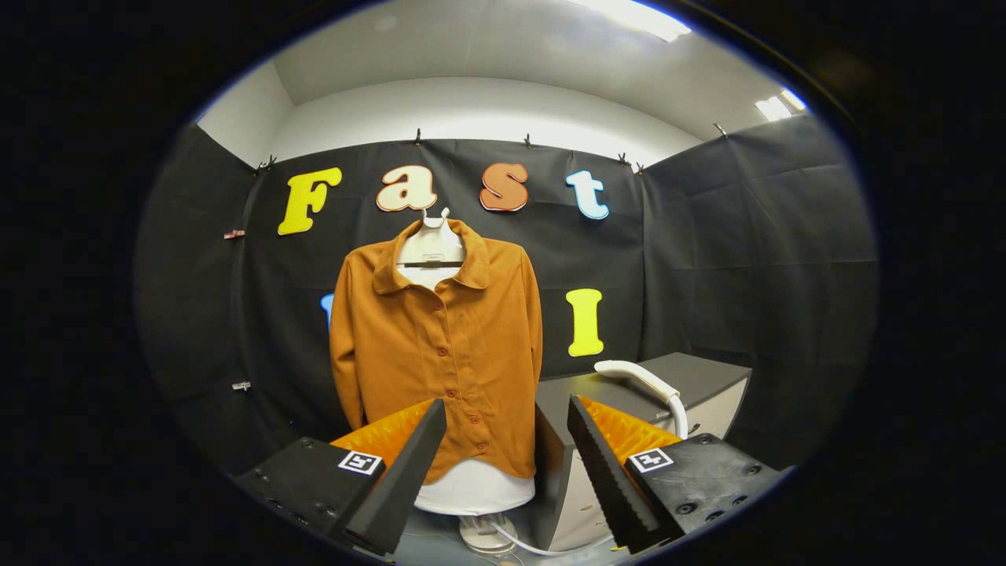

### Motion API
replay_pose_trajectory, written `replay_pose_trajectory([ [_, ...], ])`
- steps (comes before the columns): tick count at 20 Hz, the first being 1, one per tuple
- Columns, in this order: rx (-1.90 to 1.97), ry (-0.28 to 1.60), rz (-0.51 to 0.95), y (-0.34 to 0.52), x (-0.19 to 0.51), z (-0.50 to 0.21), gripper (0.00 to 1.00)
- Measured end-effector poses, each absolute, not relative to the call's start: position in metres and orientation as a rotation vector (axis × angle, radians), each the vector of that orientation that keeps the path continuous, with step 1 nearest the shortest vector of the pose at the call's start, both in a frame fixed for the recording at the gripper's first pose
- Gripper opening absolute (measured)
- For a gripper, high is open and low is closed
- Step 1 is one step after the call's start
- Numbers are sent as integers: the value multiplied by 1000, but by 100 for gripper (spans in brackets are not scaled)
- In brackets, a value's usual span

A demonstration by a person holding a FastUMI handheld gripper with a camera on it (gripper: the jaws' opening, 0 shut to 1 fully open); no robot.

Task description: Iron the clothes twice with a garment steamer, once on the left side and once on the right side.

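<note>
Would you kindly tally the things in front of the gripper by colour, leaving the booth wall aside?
Brown: 1, the shirt on its stand.
White: 3, the steamer head, its hose, the mannequin form.
Grey: 1, the cabinet.
Total: 5.
The gripper is open, its fingers holding nothing.

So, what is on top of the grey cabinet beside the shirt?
The white garment steamer lies on the grey cabinet, its hose curving down behind the right finger. The open gripper holds nothing. That finger hides the cabinet's near edge.
</note>
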State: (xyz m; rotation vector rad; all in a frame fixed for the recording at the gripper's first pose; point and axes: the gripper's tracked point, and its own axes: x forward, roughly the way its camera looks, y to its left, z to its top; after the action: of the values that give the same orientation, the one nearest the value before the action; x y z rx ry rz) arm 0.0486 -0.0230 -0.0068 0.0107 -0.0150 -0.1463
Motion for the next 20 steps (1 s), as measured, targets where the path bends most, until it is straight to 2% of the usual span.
replay_pose_trajectory([
  [8, -30, -18, -110, -107, 133, 6, 98],
  [20, -20, 112, -208, -267, 229, -21, 98],
])
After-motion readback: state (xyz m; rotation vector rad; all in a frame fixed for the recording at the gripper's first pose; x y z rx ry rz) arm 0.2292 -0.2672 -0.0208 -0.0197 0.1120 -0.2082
